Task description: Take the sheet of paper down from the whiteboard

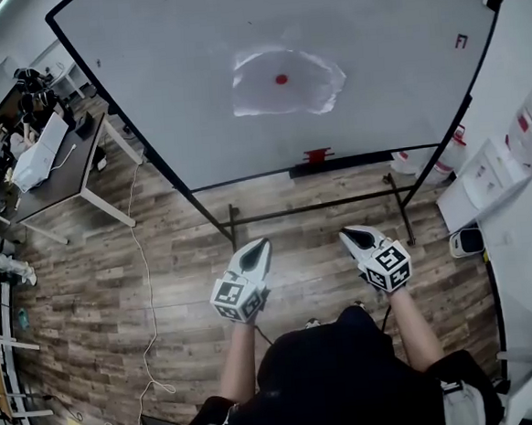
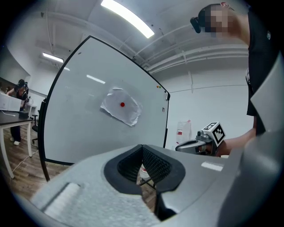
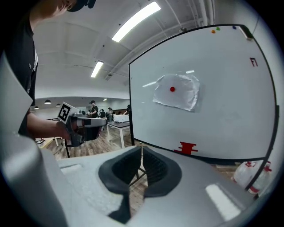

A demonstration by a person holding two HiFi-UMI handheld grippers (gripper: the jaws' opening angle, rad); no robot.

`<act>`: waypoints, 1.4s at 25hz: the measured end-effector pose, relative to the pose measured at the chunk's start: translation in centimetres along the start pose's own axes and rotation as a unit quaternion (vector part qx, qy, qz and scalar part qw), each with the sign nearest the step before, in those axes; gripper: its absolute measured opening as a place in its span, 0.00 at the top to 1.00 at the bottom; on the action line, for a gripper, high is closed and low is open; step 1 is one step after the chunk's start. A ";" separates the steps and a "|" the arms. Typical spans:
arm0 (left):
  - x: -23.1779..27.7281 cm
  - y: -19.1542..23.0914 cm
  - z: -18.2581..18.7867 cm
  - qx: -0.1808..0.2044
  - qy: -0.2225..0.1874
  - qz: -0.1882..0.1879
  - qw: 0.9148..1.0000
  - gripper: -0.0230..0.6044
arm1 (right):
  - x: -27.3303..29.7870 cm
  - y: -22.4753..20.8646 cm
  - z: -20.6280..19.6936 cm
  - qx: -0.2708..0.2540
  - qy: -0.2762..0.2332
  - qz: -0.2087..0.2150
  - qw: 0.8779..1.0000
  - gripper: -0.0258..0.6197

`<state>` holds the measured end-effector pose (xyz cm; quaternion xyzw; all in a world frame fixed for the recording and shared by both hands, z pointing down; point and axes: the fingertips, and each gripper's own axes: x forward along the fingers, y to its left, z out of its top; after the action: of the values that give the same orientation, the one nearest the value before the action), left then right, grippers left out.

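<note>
A crumpled white sheet of paper [image 1: 287, 82] hangs on the whiteboard [image 1: 174, 86], pinned by a round red magnet [image 1: 281, 79]. In the left gripper view the paper [image 2: 121, 106] is far ahead, left of centre; in the right gripper view the paper [image 3: 176, 92] is ahead and above. My left gripper [image 1: 260, 247] and right gripper [image 1: 351, 237] are held side by side over the floor, well short of the board. Both are shut with nothing between the jaws. The left gripper [image 2: 142, 156] and right gripper [image 3: 142, 160] point toward the board.
A red marker holder [image 1: 317, 155] sits on the board's tray. The board's stand crossbar [image 1: 311, 208] runs low in front of me. A desk [image 1: 56, 164] with clutter stands at left, white boxes and bottles [image 1: 445, 156] at right. A cable [image 1: 142, 263] trails over the wood floor.
</note>
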<state>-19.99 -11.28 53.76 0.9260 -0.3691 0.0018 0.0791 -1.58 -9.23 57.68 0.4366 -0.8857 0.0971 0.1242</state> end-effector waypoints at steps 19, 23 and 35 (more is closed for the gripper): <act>5.4 5.0 2.9 0.020 -0.011 0.046 0.999 0.95 | 4.3 -6.9 3.7 -0.019 -0.017 0.011 1.000 0.94; 6.5 6.0 3.1 0.015 -0.010 0.055 0.998 0.95 | 5.2 -8.4 3.8 -0.015 -0.015 0.014 1.000 0.94; 12.2 6.6 4.2 0.025 -0.004 0.055 0.998 0.95 | 7.5 -13.5 5.4 -0.013 -0.018 0.028 0.999 0.94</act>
<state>-15.87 -24.91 51.28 0.9061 -0.4195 0.0113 0.0539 4.03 -24.44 55.73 0.4116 -0.9009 0.0809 0.1115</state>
